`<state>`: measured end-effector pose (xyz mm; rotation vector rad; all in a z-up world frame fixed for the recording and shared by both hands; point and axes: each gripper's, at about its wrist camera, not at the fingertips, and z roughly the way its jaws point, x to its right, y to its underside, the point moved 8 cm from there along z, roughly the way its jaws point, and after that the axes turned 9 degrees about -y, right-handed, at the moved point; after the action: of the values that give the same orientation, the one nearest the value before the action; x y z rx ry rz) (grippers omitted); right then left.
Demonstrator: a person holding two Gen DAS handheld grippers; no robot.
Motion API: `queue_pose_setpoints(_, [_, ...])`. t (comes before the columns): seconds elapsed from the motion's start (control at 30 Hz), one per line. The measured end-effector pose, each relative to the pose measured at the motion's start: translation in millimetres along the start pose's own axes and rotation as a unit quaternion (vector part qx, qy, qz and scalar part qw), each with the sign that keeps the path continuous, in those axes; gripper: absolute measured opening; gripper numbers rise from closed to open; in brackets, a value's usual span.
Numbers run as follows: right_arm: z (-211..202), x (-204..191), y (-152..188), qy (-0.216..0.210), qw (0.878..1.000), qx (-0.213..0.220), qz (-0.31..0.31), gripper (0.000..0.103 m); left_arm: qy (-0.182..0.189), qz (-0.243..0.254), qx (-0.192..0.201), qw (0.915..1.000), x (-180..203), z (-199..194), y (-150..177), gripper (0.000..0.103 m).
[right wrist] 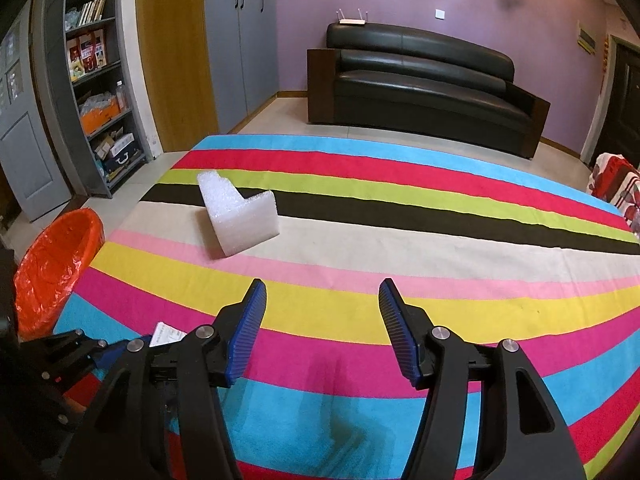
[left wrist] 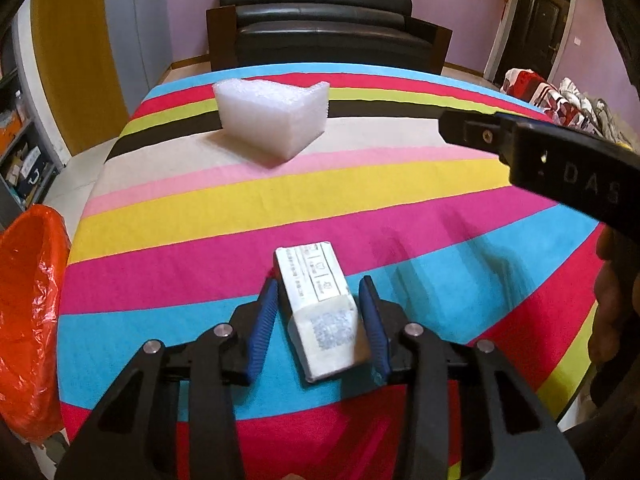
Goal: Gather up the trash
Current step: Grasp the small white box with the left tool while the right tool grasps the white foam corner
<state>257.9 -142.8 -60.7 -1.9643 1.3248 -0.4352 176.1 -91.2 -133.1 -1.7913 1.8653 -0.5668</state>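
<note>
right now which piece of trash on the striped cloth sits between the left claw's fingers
The small labelled box, lying between the left claw pads; the white foam block lies far off.

Black gripper frames, ribbed blue fingers [right wrist: 246,332], silver pivot screws

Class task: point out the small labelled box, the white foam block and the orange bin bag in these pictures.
small labelled box [left wrist: 316,292]: left wrist view, top face.
white foam block [right wrist: 240,216]: right wrist view, front face.
orange bin bag [right wrist: 56,264]: right wrist view, inner lining.
</note>
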Motion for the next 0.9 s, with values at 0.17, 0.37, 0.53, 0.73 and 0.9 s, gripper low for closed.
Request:
queue_pose_setpoints(0.17, [3,-4,-7,-0.006,1.000,0.005,0.005,0.057,-0.003,0.003,0.000,1.0000,-1,-1,-1,0.033])
queue_pose_setpoints(0.37, [8,-14,-21,-0.021,1.000,0.019,0.005,0.061,-0.001,-0.018,0.005,0.9998,-16,-4,-8,0.033])
queue_pose_setpoints(0.53, [21,-19,-29,-0.030,0.999,0.021,0.007,0.062,-0.007,-0.052,0.011,0.9986,-41,-8,-17,0.033])
queue_pose_setpoints(0.73, [41,-28,-46,-0.039,0.999,0.025,-0.005,0.071,-0.020,-0.081,0.022,0.9962,-70,-13,-30,0.033])
queue_pose_setpoints(0.9, [56,-42,-54,-0.049,0.998,0.025,-0.017,0.076,-0.026,-0.104,0.029,0.9938,-95,-16,-35,0.033])
